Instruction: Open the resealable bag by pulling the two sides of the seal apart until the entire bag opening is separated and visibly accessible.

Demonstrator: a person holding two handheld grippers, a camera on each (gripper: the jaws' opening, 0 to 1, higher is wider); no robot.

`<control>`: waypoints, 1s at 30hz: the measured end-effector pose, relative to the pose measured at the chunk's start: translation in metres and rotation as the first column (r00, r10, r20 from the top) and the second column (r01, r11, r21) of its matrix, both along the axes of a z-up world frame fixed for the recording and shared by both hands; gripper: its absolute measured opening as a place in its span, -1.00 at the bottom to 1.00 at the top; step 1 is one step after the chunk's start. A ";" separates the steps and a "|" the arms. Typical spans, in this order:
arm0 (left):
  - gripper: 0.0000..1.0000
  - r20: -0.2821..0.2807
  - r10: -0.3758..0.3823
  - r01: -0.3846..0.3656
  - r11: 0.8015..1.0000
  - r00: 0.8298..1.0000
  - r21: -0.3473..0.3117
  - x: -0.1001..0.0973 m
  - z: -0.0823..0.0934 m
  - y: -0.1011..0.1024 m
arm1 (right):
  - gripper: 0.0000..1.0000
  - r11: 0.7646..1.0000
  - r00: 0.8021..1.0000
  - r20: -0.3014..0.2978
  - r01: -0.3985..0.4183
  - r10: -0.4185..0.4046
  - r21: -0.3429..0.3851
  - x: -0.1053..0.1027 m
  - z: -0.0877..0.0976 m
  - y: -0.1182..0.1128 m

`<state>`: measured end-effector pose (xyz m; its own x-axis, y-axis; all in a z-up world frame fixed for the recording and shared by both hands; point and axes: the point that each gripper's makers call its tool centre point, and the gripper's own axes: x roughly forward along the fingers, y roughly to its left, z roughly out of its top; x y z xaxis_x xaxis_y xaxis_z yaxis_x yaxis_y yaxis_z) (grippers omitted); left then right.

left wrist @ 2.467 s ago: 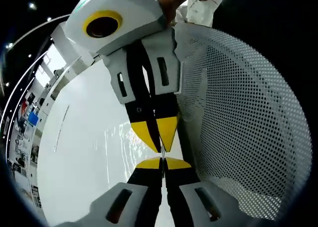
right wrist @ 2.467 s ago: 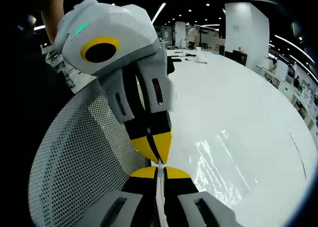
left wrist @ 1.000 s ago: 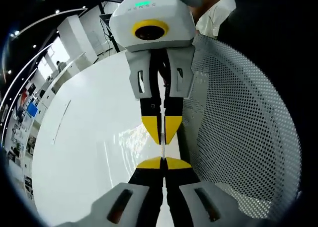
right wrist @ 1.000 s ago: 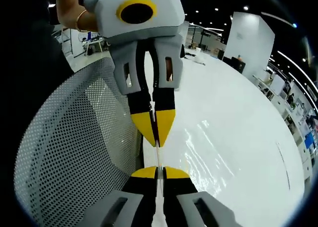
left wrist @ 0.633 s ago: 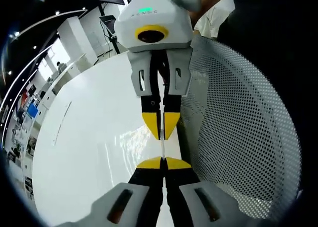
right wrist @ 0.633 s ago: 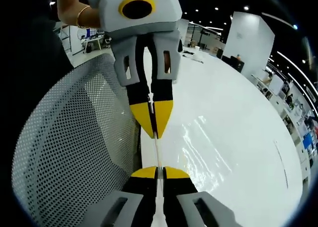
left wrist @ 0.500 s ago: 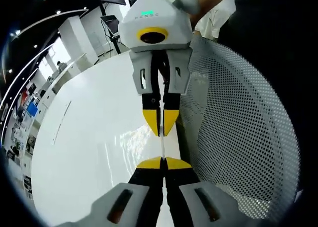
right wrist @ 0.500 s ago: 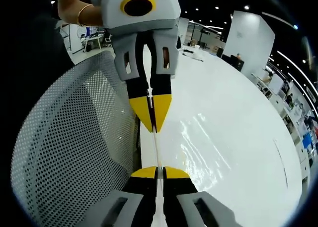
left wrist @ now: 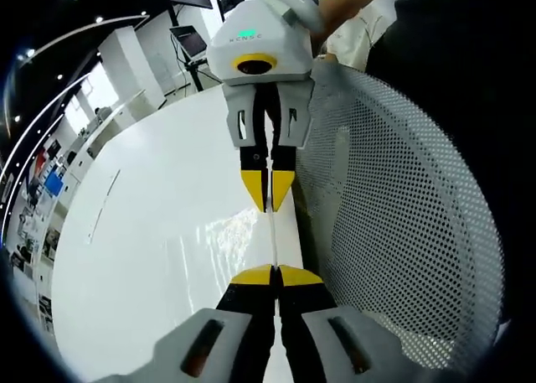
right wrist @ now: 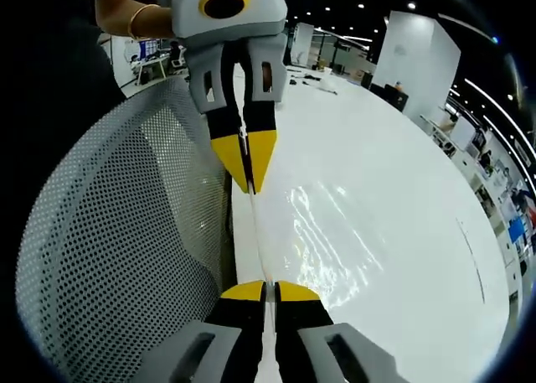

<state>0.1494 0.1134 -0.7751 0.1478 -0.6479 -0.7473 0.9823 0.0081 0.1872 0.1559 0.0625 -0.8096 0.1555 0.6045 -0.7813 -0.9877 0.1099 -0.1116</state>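
The clear resealable bag [left wrist: 226, 232] hangs between my two grippers over the white table [left wrist: 126, 257]. Its top edge shows as a thin taut line [left wrist: 274, 239] running from one gripper to the other. In the left gripper view, my left gripper [left wrist: 275, 271] is shut on the bag's edge at the bottom, and the right gripper [left wrist: 270, 205] faces it from above, also shut on the edge. In the right gripper view, the right gripper [right wrist: 266, 289] pinches the bag's edge [right wrist: 258, 240] and the left gripper [right wrist: 249, 186] holds it further up. Shiny plastic [right wrist: 327, 240] glints beside them.
A white perforated mesh chair back [left wrist: 402, 215] stands close beside the grippers, seen on the other side in the right gripper view [right wrist: 126, 232]. A person's hand [left wrist: 335, 6] holds the right gripper and another hand [right wrist: 126, 18] the left. The wide table [right wrist: 402, 173] stretches far.
The two grippers have drawn apart from almost tip to tip. The stretch of bag edge between them is longer now. Both stay shut on it.
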 end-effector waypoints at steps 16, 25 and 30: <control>-1.00 -0.007 -0.010 0.010 1.000 1.000 0.001 -0.001 -0.002 0.007 | -1.00 0.998 0.999 -0.011 0.044 -0.044 -0.044 0.004 -0.006 -0.031; -1.00 -0.004 -0.018 0.019 1.000 1.000 0.010 -0.001 -0.003 0.007 | -1.00 0.997 0.999 -0.017 0.051 -0.052 -0.062 0.003 -0.010 -0.040; -1.00 -0.004 -0.010 0.010 1.000 1.000 0.009 -0.001 -0.004 0.007 | -1.00 0.995 0.997 -0.022 0.074 -0.076 -0.060 0.006 -0.010 -0.039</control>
